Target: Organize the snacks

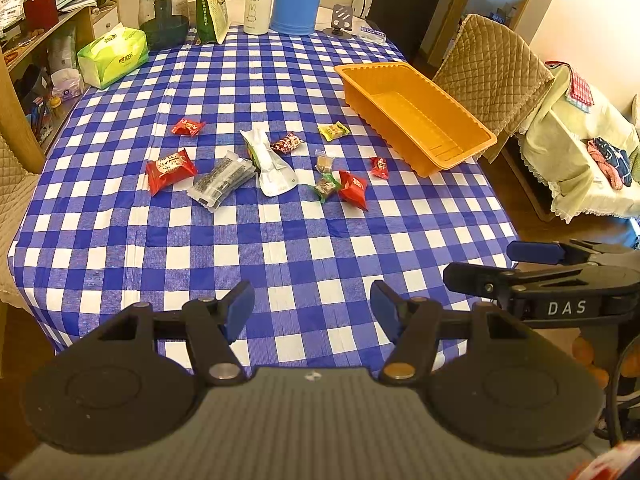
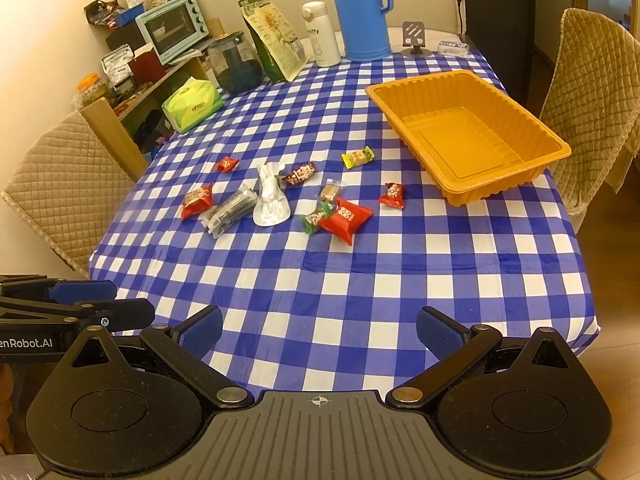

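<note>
- The snacks [image 2: 280,196] lie scattered in the middle of the checked tablecloth [image 2: 360,280], ahead of both tools; the orange tray [image 2: 556,148] stands empty to their right.
- Your right gripper [image 2: 319,330] and left gripper [image 1: 312,306] hover at the near table edge, jaws apart, holding nothing.
- The red packet [image 2: 347,219] is nearest, probably closer to your right hand; its long axis runs diagonally, toward the tray.

Glossy orange plastic tray [image 2: 516,178]; checked tablecloth [image 2: 360,288] smooth; quilted cloth chair cover [image 1: 492,76].
</note>
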Demonstrator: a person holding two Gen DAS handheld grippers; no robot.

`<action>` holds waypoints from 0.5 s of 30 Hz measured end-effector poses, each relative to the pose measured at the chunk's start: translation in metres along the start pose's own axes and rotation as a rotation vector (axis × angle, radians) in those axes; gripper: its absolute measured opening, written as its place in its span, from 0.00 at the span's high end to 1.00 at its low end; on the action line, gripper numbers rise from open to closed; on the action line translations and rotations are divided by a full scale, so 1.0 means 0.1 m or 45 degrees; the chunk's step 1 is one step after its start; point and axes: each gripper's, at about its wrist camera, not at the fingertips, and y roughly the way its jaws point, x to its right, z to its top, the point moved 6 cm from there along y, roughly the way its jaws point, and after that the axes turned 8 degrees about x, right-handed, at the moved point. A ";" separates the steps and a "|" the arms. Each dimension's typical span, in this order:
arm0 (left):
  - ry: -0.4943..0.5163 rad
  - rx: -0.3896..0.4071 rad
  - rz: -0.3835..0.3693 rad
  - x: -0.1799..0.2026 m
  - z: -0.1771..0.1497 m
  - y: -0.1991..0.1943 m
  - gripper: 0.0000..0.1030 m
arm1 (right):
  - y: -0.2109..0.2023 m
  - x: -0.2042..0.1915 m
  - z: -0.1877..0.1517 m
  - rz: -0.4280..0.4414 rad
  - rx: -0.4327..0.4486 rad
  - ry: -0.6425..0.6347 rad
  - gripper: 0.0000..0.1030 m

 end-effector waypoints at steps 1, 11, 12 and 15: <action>0.000 0.000 0.001 0.00 0.00 0.00 0.40 | 0.00 0.00 0.00 0.001 0.000 -0.001 0.00; 0.000 0.001 -0.001 0.00 0.00 0.00 0.40 | 0.02 0.00 0.02 0.000 0.000 0.000 0.00; -0.001 0.001 -0.001 0.00 0.00 0.00 0.40 | 0.02 0.00 0.02 0.000 0.000 0.000 0.00; -0.002 0.001 -0.001 0.00 0.00 0.00 0.40 | 0.03 0.00 0.03 0.000 -0.001 0.000 0.00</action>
